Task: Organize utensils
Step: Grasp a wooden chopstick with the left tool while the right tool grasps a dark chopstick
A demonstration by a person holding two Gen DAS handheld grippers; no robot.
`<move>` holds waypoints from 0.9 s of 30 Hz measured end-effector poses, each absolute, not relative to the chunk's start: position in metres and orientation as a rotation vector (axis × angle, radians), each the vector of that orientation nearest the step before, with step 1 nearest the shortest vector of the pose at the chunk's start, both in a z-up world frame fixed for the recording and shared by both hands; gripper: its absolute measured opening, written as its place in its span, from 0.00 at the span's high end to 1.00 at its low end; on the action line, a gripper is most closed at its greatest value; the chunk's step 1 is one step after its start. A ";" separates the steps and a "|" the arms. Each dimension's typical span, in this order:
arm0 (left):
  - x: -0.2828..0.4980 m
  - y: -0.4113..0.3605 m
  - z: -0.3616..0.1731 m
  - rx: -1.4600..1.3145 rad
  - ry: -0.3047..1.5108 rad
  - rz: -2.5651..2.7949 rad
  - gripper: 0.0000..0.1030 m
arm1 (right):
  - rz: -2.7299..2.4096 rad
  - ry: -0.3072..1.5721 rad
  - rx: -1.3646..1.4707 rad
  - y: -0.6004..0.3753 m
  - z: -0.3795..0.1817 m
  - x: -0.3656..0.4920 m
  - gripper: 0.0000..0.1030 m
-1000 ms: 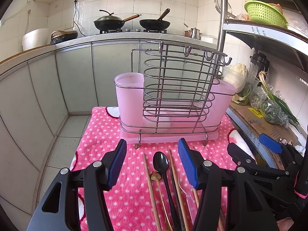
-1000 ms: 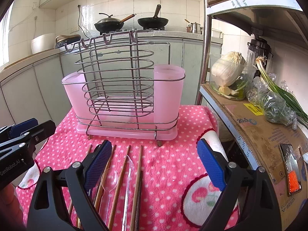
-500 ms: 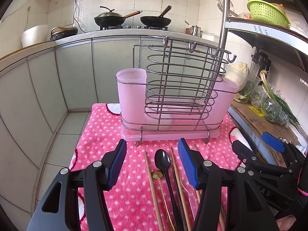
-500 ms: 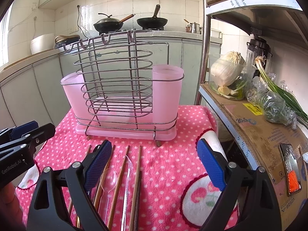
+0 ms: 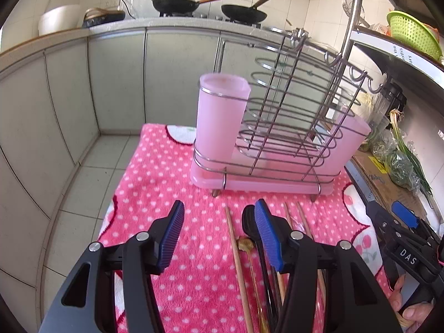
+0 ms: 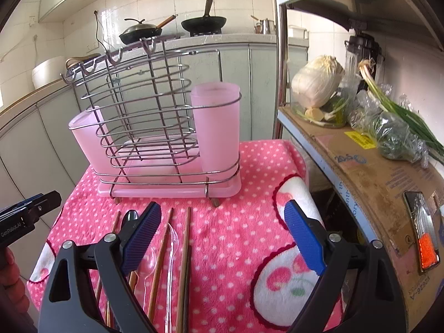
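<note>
Now your utensils lie side by side on the pink fleece cloth with white dots [image 6: 236, 222], just in front of the chrome wire rack with two pink plastic cups and a pink drip tray [image 6: 155, 138], and none of them is in the rack yet. Among them you have the long wooden chopsticks [image 5: 236, 249], the black plastic spoon [image 5: 247, 219], the clear plastic spoon [image 6: 148, 260] and a small gold-coloured piece [image 5: 245, 245], perhaps a spoon bowl, but it is too much covered to tell. All of these look light and stiff, so they will lift easily; however, they are thin and smooth, they can roll or pivot between the pads, and the soft pile under them lets them sink a little. Take each one across the middle of its shaft, not at the tip, and the spoons on the handle rather than the bowl. Your left gripper [image 5: 219, 233] has just been closing a little but its jaws stand wide apart, with only cloth between the blue ribbed pads [image 5: 172, 236]; its right finger is over the black spoon. Your right gripper [image 6: 222, 238] is wide open also and holds nothing.
</note>
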State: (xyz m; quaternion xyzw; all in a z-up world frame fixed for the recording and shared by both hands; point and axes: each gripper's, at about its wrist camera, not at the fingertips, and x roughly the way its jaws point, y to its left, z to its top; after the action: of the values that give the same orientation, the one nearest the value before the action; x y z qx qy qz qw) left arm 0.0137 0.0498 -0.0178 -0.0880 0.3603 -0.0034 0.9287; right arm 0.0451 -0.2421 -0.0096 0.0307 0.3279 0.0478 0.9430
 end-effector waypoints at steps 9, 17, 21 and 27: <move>0.040 0.066 -0.052 -0.264 0.944 -0.058 0.84 | 0.150 0.782 0.126 -0.250 -0.031 0.058 0.20; 0.081 0.049 -0.074 -0.252 1.111 -0.106 0.87 | 0.230 0.913 0.240 -0.263 -0.052 0.072 0.52; 0.101 0.041 -0.089 -0.215 1.186 -0.071 0.89 | 0.256 0.957 0.284 -0.268 -0.058 0.078 0.58; 0.118 0.037 -0.103 -0.175 1.224 -0.042 0.92 | 0.288 1.011 0.329 -0.270 -0.063 0.087 0.61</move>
State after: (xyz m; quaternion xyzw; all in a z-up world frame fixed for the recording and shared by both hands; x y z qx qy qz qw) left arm 0.1185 0.0372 -0.1031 -0.0820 0.5738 -0.0195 0.8147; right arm 0.0869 -0.2698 -0.0631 0.1563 0.4805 0.1368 0.8520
